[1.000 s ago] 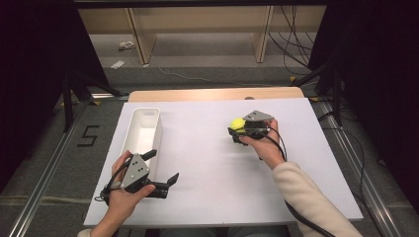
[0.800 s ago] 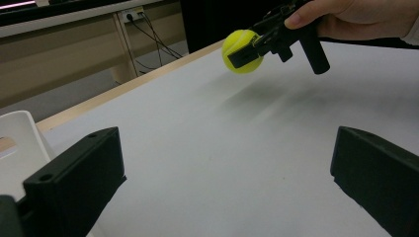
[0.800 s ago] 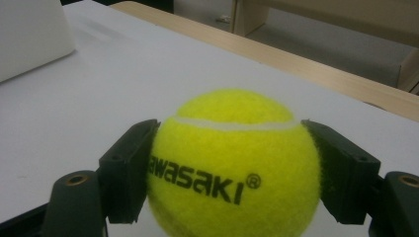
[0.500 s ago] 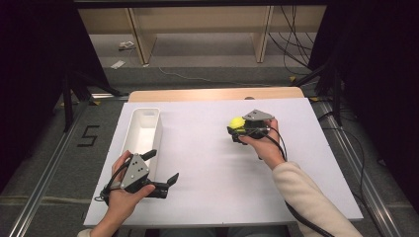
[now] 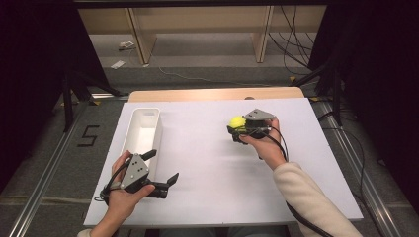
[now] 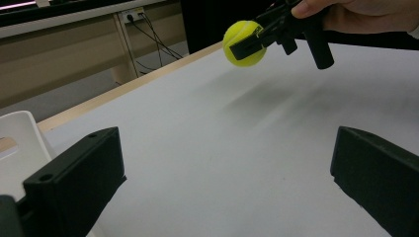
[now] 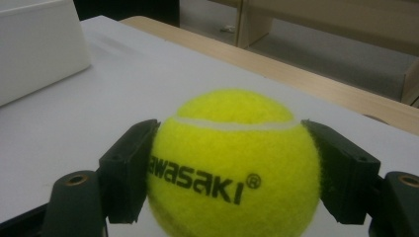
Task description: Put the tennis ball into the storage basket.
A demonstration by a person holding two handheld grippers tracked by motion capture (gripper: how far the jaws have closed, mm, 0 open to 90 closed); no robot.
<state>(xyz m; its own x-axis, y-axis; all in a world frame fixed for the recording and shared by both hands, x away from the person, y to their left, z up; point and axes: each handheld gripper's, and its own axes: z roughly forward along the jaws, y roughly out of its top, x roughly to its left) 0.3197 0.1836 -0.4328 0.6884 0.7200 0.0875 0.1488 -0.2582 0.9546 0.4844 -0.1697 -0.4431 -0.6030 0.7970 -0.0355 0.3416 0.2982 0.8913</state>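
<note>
Nothing has shifted since a second ago, as far as I can see: both hands sit where they were. My right gripper (image 5: 239,129) is clamped on the yellow tennis ball (image 5: 237,122), one jaw on each side, holding it raised off the white board (image 5: 207,168), well to the right of the white bin (image 5: 142,132). My left gripper (image 5: 161,168) rests at the bin's near end, just beside it, jaws spread wide with nothing between them.
</note>
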